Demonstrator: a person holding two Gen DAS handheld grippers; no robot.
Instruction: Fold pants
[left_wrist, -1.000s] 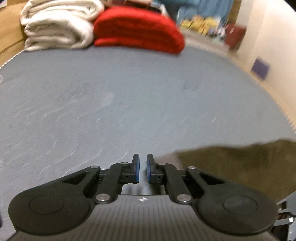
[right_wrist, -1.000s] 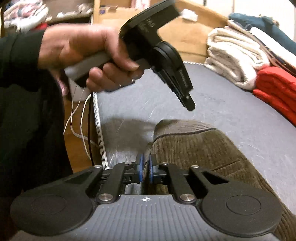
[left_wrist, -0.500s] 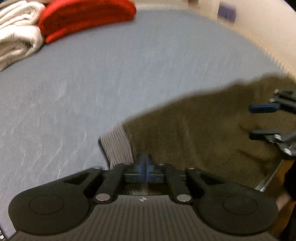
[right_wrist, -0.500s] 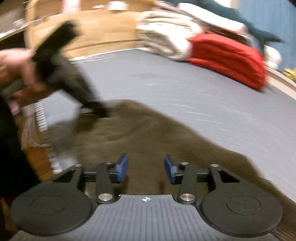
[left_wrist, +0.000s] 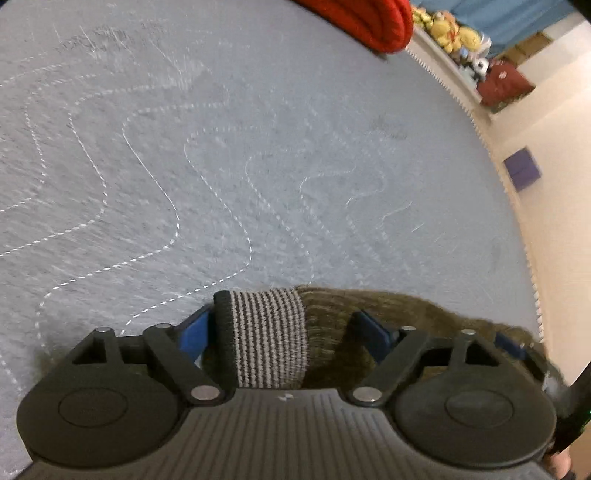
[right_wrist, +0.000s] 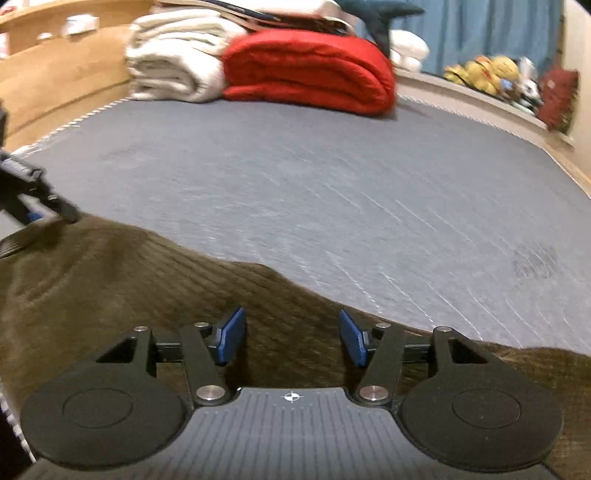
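Olive-brown corduroy pants lie at the near edge of the grey mattress. Their grey striped waistband bulges up between the wide-spread fingers of my left gripper, which is open around it. The pants run off to the right in that view. My right gripper is open and empty, low over the pants fabric. The left gripper's tip shows at the left edge of the right wrist view, at the pants' far end.
A folded red blanket and white towels are stacked at the mattress's far end, with a wooden headboard on the left. Plush toys sit on a ledge at the right. A wall runs beside the bed.
My left gripper has opened from shut and now straddles the waistband. My right gripper opened, letting go of the pants edge, and stays open. Both cameras swung toward the mattress's far end.
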